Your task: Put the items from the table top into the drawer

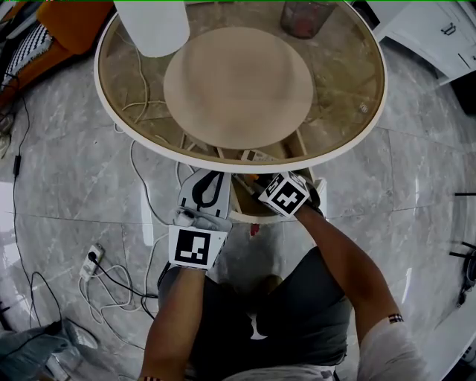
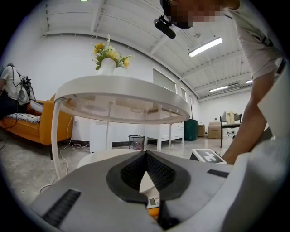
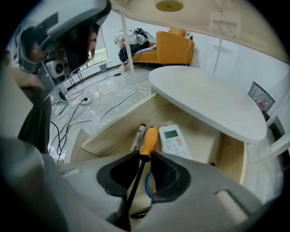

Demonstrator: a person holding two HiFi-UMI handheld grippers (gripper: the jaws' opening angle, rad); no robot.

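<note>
An open wooden drawer (image 3: 111, 128) sits under the round table. In it lie a white remote control (image 3: 174, 139), a marker pen (image 3: 137, 137) and a blue ring (image 3: 147, 185). My right gripper (image 3: 145, 155) points steeply down into the drawer. It is shut on an orange-handled screwdriver (image 3: 149, 138): the black shaft runs between the pads and the handle sticks out past the tips. In the head view only its marker cube (image 1: 285, 194) shows, over the drawer. My left gripper (image 2: 146, 154) is held about level at the drawer's left (image 1: 211, 175), jaws shut with nothing between them.
The round glass table top (image 1: 349, 111) carries a white vase (image 1: 152, 26) with flowers (image 2: 108, 52) and a brown container (image 1: 305, 18). A round wooden shelf (image 1: 238, 85) lies under the glass. Cables and a power strip (image 1: 92, 257) lie on the floor at the left. An orange sofa (image 2: 43, 124) stands beyond.
</note>
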